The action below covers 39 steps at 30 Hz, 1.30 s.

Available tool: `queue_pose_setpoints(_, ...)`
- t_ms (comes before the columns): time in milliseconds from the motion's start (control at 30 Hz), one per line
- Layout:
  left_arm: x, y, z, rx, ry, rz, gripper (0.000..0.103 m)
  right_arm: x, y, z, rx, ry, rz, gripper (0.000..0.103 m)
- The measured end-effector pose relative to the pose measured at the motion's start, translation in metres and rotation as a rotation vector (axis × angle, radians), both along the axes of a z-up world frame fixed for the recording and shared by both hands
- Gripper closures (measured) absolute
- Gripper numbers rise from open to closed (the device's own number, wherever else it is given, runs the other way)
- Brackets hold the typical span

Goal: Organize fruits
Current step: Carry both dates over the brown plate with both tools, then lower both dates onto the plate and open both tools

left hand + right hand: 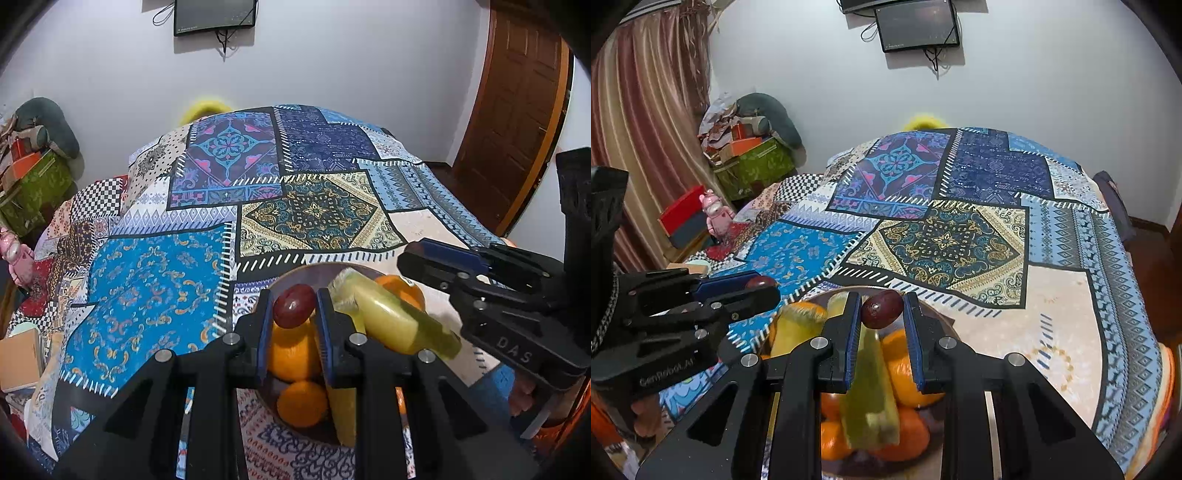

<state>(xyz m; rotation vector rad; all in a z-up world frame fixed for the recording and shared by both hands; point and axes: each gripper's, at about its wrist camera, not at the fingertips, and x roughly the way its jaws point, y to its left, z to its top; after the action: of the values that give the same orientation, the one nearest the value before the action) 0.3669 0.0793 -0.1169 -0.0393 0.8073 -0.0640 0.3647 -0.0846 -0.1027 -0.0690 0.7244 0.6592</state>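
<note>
A round bowl [295, 271] sits on the patchwork quilt and holds oranges [295, 354] and yellow-green fruit pieces [391, 317]. My left gripper [293, 306] is shut on a dark red plum [294, 306] above the bowl. My right gripper [881, 310] is shut on a second dark red plum [881, 309] above the same bowl [938, 317], over the oranges [905, 369] and a yellow-green piece [871, 391]. Each gripper shows in the other's view: the right one [417, 254] at the bowl's right, the left one [757, 286] at the bowl's left with its plum [760, 282].
The patchwork quilt [207, 221] covers the whole bed. A wooden door [517, 110] stands at the right. Boxes and a green bin [750, 162] are piled at the left by a curtain. A pink toy [714, 212] stands beside the bed. A screen [918, 24] hangs on the wall.
</note>
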Motion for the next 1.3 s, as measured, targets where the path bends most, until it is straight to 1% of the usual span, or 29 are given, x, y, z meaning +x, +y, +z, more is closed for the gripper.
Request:
queue_pose_setpoints(67,0.007,0.001,-0.005,0.002,0.01,0.019,0.081,0.004,0.004,-0.003,-0.012,0.007,-0.002,0.082)
queue_pose_setpoints(233,0.017,0.003,-0.011,-0.033,0.022,0.025,0.081,0.013,0.006,-0.012,-0.012,0.043,-0.005,0.082)
queue_pose_setpoints(333,0.022,0.001,-0.013,-0.026,0.02,0.025,0.081,0.016,0.008,-0.016,-0.011,0.067,-0.001,0.082)
queue_pose_setpoints(567,0.025,0.004,-0.016,-0.048,0.025,0.031,0.08,0.015,0.011,-0.016,-0.016,0.061,0.003,0.081)
queue_pose_setpoints(667,0.025,0.006,-0.016,-0.057,0.03,0.033,0.079,0.015,0.011,-0.016,-0.007,0.074,0.009,0.08)
queue_pose_setpoints(700,0.025,0.006,-0.017,-0.056,0.032,0.037,0.076,0.015,0.01,-0.016,-0.005,0.074,0.01,0.077)
queue_pose_setpoints(733,0.025,0.007,-0.017,-0.055,0.033,0.043,0.074,0.015,0.01,-0.015,-0.004,0.072,0.009,0.074)
queue_pose_setpoints(800,0.025,0.01,-0.018,-0.062,0.034,0.053,0.069,0.014,0.009,-0.014,-0.005,0.063,0.007,0.072)
queue_pose_setpoints(867,0.025,0.013,-0.019,-0.075,0.039,0.056,0.067,0.012,0.007,-0.011,0.002,0.056,0.007,0.072)
queue_pose_setpoints(967,0.022,0.016,-0.018,-0.092,0.038,0.053,0.067,0.011,0.003,-0.008,0.008,0.044,0.003,0.072)
queue_pose_setpoints(1100,0.013,0.012,-0.01,-0.062,0.014,0.046,0.067,0.006,-0.003,-0.001,0.007,0.02,-0.007,0.072)
queue_pose_setpoints(1300,-0.009,0.008,0.01,-0.026,-0.034,0.042,0.067,-0.017,-0.017,0.017,0.029,-0.022,-0.016,0.072)
